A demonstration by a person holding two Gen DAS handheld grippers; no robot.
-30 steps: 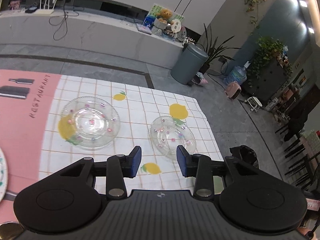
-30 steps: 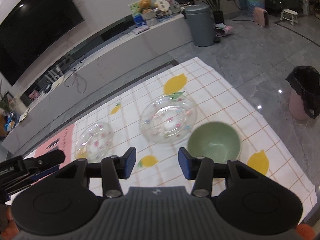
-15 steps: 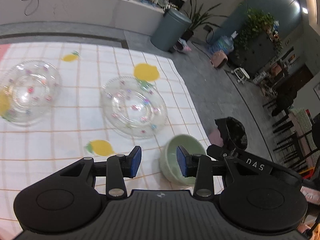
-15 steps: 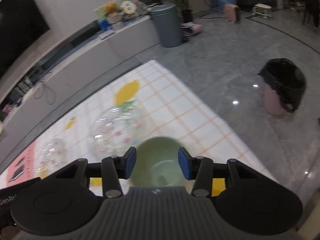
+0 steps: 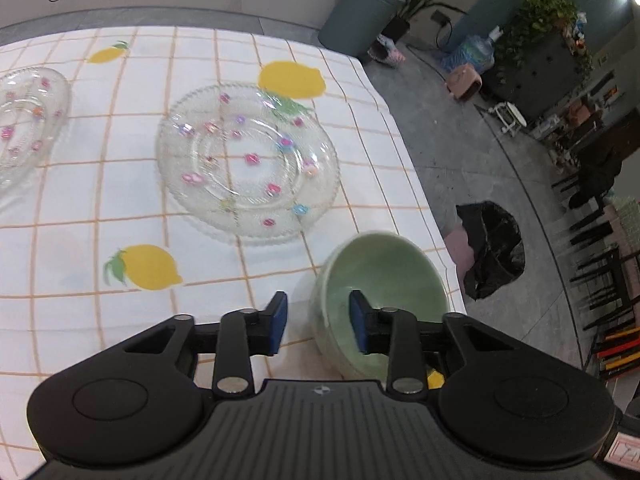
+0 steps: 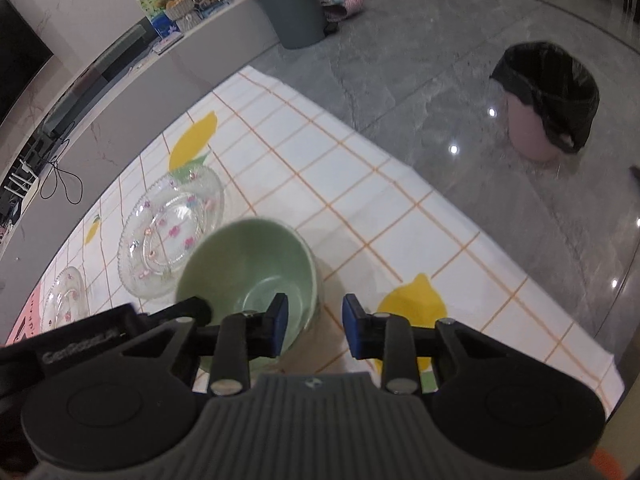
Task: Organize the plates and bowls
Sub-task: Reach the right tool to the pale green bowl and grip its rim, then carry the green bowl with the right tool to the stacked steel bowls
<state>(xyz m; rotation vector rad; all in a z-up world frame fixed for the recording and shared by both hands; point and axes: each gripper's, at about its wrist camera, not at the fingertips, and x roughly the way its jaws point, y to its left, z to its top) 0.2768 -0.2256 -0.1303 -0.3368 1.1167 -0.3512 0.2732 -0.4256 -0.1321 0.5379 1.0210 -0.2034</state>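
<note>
Green bowl [image 5: 380, 292] has both grippers straddling opposite walls, jaws closing but not yet pinching. Glass plates [image 5: 248, 160] at 11 o'clock sit unstacked, so nothing's organized yet.

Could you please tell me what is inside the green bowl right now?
The green bowl holds no food. One finger of each gripper dips inside its rim; the near inner wall is hidden behind them.

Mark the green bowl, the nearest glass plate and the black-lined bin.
Green bowl [image 5: 384, 268]: left wrist view, inner wall.
Glass plate [image 5: 248, 160]: left wrist view, centre.
Bin [image 6: 548, 84]: right wrist view, black liner inside the rim.
</note>
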